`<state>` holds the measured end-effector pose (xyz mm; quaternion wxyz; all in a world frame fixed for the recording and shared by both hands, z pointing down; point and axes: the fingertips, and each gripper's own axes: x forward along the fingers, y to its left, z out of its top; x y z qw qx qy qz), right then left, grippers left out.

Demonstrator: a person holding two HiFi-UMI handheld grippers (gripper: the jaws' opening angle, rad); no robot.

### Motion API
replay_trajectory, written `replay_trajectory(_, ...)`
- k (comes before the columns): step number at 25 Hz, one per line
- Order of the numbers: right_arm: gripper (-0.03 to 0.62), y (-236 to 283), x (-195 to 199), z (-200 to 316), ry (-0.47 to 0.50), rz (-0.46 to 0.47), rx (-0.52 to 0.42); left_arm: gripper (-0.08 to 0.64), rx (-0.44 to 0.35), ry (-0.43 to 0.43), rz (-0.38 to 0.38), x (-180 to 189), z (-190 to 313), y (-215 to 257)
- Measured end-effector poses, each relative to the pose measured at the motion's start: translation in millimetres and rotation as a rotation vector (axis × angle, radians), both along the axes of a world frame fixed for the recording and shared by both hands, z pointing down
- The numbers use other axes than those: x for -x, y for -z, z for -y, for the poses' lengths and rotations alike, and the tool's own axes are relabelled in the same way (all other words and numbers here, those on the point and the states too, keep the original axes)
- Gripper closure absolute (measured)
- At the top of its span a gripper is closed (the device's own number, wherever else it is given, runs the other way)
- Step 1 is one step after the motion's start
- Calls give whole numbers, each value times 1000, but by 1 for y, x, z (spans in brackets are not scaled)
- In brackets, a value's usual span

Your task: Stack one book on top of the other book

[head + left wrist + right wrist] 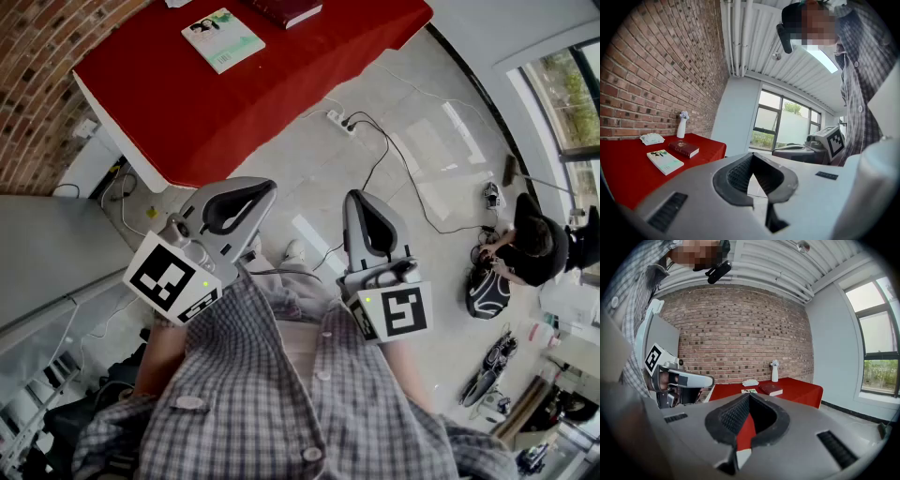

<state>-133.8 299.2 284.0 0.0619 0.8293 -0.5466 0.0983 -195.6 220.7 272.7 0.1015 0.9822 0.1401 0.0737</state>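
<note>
A white and green book (222, 39) lies flat on the red table (281, 84). A dark red book (286, 11) lies just beyond it, cut off by the top edge. The left gripper view shows the light book (664, 161) and the dark red book (684, 148) side by side, a little apart. Both books show small in the right gripper view, the dark red one (770, 389) and the light one (749, 391). My left gripper (265, 190) and right gripper (358, 200) hang shut and empty over the floor, well short of the table.
A white vase (682, 124) and a white cloth (652, 138) sit at the back of the table by the brick wall. A power strip (337, 120) with cables lies on the floor near the table. A person (525, 246) crouches on the floor at right amid gear.
</note>
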Motion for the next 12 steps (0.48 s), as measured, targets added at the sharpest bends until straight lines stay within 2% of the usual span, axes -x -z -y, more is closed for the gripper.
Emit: replay_trajectory(12,586,1,0,11,-17,11,4,552,5,-7,-5,-1,10,-1)
